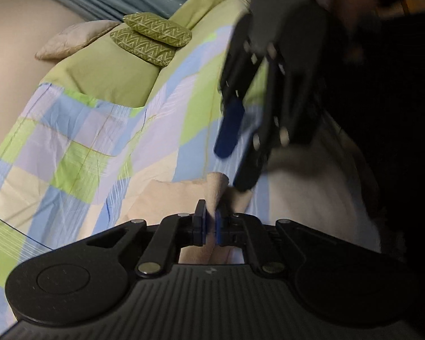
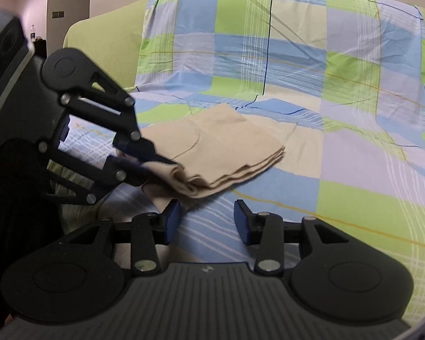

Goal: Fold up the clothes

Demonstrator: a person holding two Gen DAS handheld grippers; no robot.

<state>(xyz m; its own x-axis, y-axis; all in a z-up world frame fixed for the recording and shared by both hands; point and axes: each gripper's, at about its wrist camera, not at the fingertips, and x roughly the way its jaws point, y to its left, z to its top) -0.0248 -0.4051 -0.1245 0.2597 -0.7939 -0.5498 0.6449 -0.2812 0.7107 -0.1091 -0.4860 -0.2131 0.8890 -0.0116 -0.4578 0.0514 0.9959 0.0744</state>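
A folded beige cloth (image 2: 221, 147) lies in layers on the checked sheet (image 2: 354, 107) covering a green sofa (image 1: 104, 68). The left gripper (image 1: 211, 222) is closed tight on the cloth's near corner. The right gripper (image 2: 206, 221) hangs beside the cloth with its jaws wide and holding nothing; it appears motion-blurred in the left view. Two patterned green cushions (image 1: 153, 35) sit on the sofa's arm.

Beige cloth (image 2: 221, 147), soft and plain, folded into a flat stack of several layers with stepped edges showing. Lying just ahead of the right gripper (image 2: 206, 221), a little to its left. One bunched corner (image 1: 216, 195) raised and pinched between the closed left gripper (image 1: 211, 223) pads.
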